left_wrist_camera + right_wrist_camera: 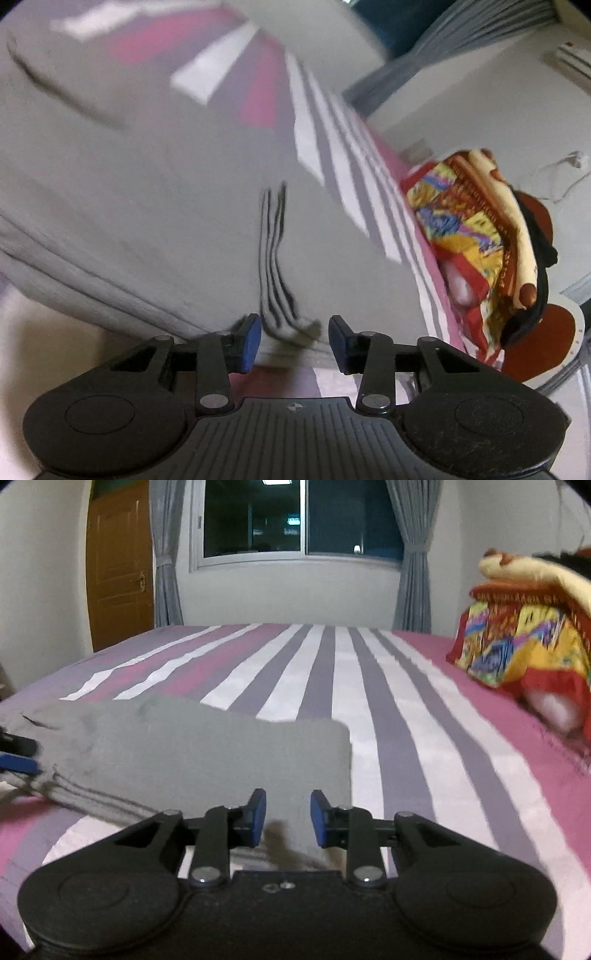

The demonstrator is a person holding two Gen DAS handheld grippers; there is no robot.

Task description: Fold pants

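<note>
The grey pants (184, 753) lie folded on the striped bed (406, 701), near its front edge. The left gripper (294, 341) stands open at the near edge, its pads either side of a striped drawstring (273, 258) without pressing it. The right gripper (288, 818) is open over the near right corner. To fold again cleanly, each gripper should pinch every layer at its corner, lift evenly, and keep the edges lined up.

striped bed (369, 686), colourful bedding (517, 653) (folded), window (303, 517)
</note>
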